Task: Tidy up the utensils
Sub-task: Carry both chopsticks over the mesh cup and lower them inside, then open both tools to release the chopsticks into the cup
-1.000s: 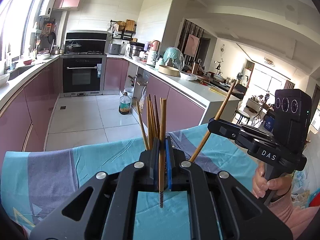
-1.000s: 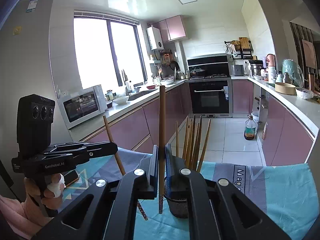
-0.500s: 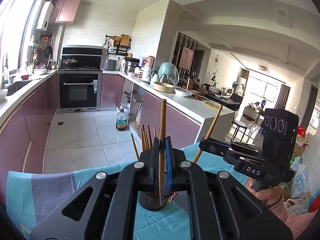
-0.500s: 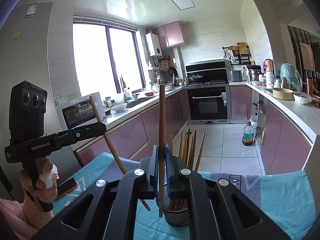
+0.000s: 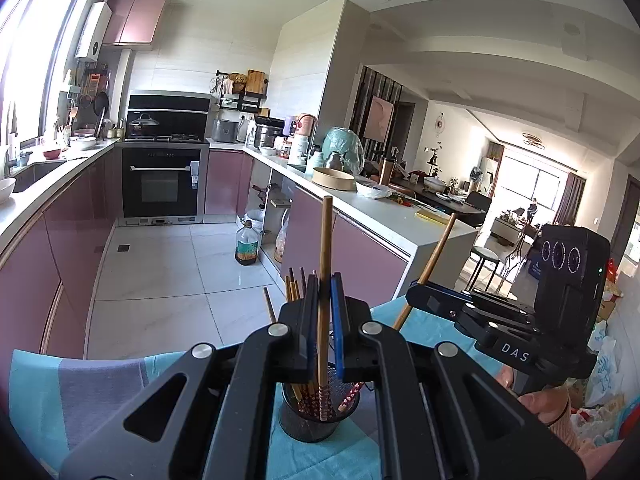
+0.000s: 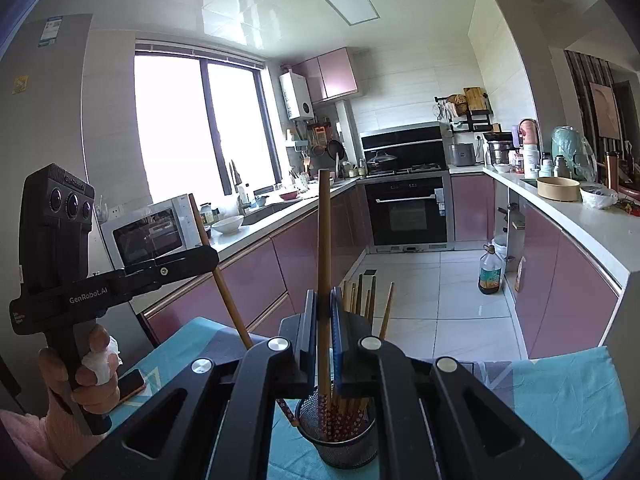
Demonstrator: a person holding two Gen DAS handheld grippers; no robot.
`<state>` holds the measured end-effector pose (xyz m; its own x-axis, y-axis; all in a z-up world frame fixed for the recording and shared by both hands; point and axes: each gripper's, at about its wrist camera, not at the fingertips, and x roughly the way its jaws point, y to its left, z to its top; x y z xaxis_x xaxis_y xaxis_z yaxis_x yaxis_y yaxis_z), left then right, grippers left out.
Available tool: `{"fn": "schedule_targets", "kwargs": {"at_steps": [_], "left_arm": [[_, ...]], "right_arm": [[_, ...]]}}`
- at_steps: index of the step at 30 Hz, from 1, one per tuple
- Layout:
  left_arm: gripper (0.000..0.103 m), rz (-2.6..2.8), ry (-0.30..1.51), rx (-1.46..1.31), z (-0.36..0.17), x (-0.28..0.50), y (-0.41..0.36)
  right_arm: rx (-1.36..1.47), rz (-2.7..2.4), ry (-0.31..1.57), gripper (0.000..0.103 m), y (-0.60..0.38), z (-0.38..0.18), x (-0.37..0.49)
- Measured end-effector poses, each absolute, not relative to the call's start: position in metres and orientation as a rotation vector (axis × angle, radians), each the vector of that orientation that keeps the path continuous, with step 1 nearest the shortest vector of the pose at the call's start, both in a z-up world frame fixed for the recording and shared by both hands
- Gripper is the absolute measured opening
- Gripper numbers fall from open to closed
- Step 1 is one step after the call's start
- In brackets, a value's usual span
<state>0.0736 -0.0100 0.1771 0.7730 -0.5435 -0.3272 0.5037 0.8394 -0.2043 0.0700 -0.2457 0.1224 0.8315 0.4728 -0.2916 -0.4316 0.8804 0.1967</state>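
Observation:
A black mesh cup point(image 5: 308, 428) point(image 6: 344, 448) stands on the teal tablecloth point(image 5: 80, 392) with several wooden chopsticks point(image 5: 294, 288) point(image 6: 360, 296) upright in it. My left gripper point(image 5: 323, 292) is shut on one chopstick point(image 5: 326, 240), held upright above the cup. From the right wrist view the left gripper point(image 6: 212, 256) appears at the left, its chopstick point(image 6: 236, 320) slanting down to the cup's left rim. My right gripper point(image 6: 324, 304) is shut on another chopstick point(image 6: 323, 232), whose patterned lower end dips into the cup. In the left wrist view the right gripper point(image 5: 416, 292) is on the right.
A phone point(image 6: 130, 386) lies on the cloth near the left hand. Beyond the table edge is tiled kitchen floor with an oil bottle point(image 5: 247, 244). Pink cabinets and a white counter point(image 5: 380, 208) run along the right; a microwave point(image 6: 152, 232) sits at the left.
My left gripper has risen with its chopstick, so the cup, hidden behind the jaws before, now shows below them. The right gripper has hardly moved. Both stay shut.

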Motion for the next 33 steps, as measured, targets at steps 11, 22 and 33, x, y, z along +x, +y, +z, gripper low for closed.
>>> {"fn": "schedule_targets", "kwargs": {"at_steps": [11,22,33], "left_arm": [[0.007,-0.557,0.437,-0.112,0.163,0.089,-0.014],[0.007,-0.570,0.488,-0.093,0.147,0.093,-0.007],[0.007,-0.556,0.526,-0.075,0.137,0.100,-0.012]], "right_arm": [[0.135,0.456,0.371,0.005,-0.242,0.111,0.082],[0.133,0.444,0.415,0.005,-0.238,0.100,0.089],[0.125,0.439,0.456,0.005,-0.234,0.089,0.099]]}}
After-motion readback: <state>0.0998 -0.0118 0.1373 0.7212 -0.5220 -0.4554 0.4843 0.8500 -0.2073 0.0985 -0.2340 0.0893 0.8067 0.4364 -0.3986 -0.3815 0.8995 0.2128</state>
